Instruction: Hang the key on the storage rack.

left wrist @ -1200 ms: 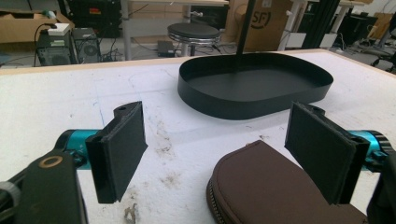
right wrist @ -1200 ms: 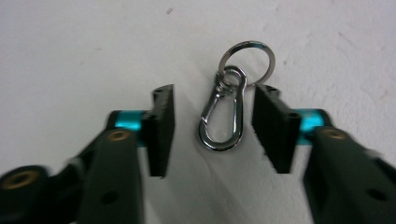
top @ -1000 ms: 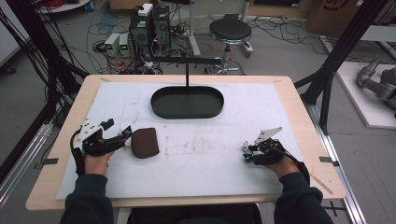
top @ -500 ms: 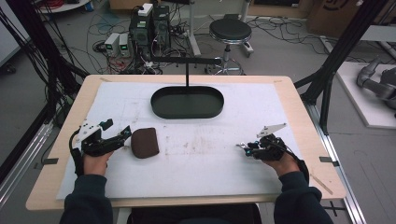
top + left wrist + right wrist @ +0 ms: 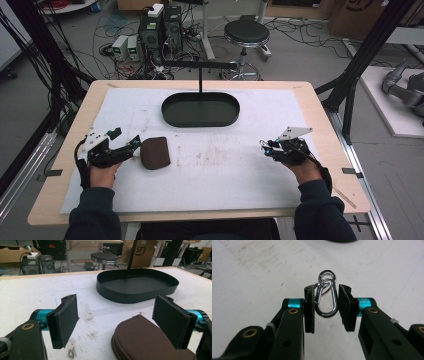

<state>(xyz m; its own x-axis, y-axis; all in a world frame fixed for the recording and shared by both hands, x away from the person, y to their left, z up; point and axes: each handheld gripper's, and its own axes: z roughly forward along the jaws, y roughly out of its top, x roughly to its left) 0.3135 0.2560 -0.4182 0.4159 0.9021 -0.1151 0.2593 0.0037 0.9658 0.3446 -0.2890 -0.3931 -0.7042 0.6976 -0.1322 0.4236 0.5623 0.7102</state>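
tool open | brown pouch by one pad | black tray behind

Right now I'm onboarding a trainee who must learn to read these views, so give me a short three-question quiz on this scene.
1. True or false: the right tongs are clamped on a silver carabiner.
2. Multiple choice: what lies by the left tongs? A) a brown zipped pouch B) a red mug C) a white plate
3. Fill in: the black oval tray sits at the ___ side of the table from the person.

Key:
1. True; the carabiner sits between the jaws with a small ring at its top.
2. A; the jaws stand open, the pouch beside one pad.
3. Far.
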